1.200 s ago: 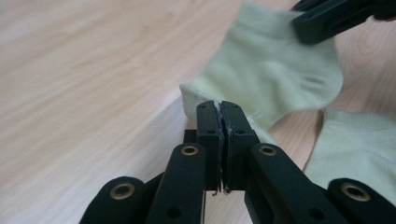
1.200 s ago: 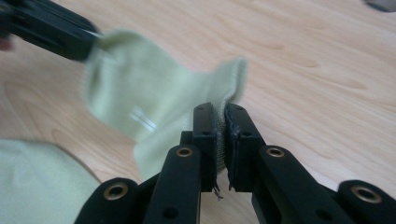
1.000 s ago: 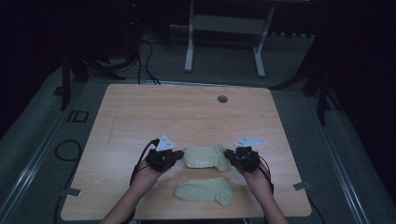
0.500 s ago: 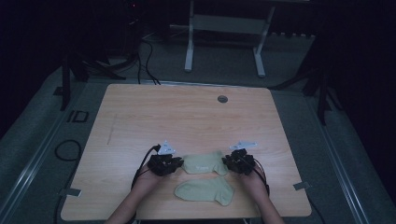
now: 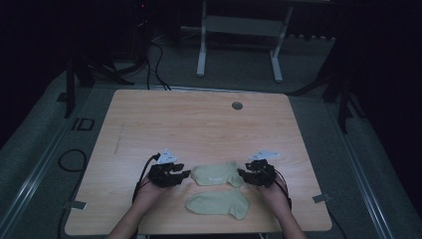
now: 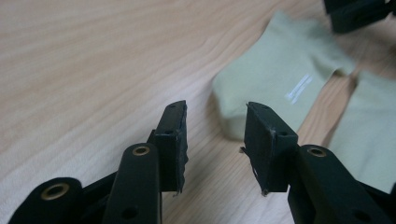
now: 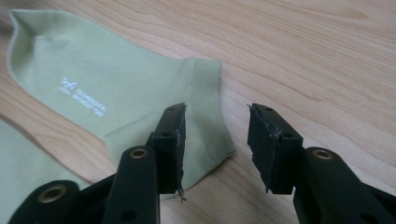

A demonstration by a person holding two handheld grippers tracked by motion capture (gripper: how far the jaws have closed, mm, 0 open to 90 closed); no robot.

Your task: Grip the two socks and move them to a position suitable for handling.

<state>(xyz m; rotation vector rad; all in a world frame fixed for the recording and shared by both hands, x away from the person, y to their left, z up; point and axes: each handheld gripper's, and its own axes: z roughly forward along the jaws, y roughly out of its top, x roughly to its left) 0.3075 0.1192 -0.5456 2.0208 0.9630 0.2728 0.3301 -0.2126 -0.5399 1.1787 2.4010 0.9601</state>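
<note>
On the wooden table (image 5: 199, 124), the left gripper (image 5: 183, 175) lies low just off the toe end of the upper pale green sock (image 5: 217, 174). Its jaws have just been opening and stand partly apart with nothing between them; the sock's edge lies just ahead of its right-hand fingertip (image 6: 261, 122), not touching. A second pale green sock (image 5: 219, 203) lies flat just nearer the person, close beside the first. At the upper sock's cuff end the right gripper (image 5: 243, 174) has likewise just been opening; its jaws stand partly apart, the cuff corner under its left-hand fingertip (image 7: 173, 126), bare wood in the gap.
</note>
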